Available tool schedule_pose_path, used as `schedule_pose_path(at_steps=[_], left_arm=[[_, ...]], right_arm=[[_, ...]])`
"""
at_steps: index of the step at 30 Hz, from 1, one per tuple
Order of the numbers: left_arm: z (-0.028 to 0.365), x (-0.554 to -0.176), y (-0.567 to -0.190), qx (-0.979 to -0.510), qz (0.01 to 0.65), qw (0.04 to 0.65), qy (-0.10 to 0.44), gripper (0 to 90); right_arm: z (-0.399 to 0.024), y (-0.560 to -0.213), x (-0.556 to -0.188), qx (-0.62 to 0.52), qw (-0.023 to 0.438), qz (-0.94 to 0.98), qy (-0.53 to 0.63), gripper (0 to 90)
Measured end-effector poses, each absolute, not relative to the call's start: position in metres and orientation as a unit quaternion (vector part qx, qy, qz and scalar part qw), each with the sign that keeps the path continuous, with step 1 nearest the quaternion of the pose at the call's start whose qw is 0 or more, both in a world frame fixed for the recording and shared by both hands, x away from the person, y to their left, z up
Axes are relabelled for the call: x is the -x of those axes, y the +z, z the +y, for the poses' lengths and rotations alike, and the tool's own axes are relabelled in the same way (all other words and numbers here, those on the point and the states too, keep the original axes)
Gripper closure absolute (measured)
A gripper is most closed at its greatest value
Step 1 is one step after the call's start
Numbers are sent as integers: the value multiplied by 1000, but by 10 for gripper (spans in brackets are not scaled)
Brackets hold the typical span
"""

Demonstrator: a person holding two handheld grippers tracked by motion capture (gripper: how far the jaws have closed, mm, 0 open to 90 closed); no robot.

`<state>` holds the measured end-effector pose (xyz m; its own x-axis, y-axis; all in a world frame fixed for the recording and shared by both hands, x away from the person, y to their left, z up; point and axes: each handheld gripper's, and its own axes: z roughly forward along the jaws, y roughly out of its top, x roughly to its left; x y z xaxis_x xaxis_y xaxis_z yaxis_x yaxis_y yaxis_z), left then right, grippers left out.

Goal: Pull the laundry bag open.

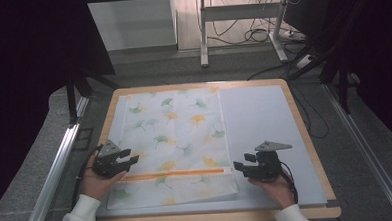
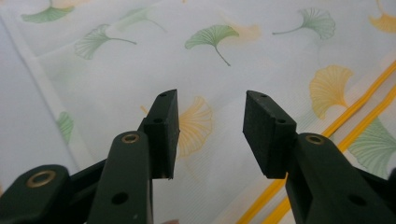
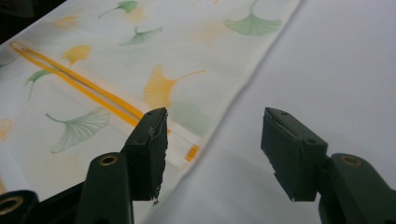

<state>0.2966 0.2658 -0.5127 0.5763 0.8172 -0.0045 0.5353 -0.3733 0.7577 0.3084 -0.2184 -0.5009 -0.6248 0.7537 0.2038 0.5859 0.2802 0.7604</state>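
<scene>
A white cloth printed with green and orange ginkgo leaves lies flat on the table, with a yellow-orange stripe across its near part. My left gripper hovers at the cloth's near left edge, jaws apart, nothing between them. In the left gripper view the cloth lies below the open left gripper. My right gripper sits at the cloth's near right edge by the stripe's end. In the right gripper view its open jaws straddle the cloth's edge without touching it.
A pale blue-white mat covers the wooden table, bare to the right of the cloth. Metal rails run along both sides. A desk frame and cables stand on the floor beyond the far edge.
</scene>
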Motion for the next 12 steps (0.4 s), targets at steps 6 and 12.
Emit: schedule_pose_path(at_steps=[6,12], left_arm=[[267,-295,-513,-809,414,371,189,534],[270,-294,-514,-809,417,374,182,530]], right_arm=[[-224,-501,-309,-429,109,788,428,382],[-218,-503,-309,-422,112,795,421,363]])
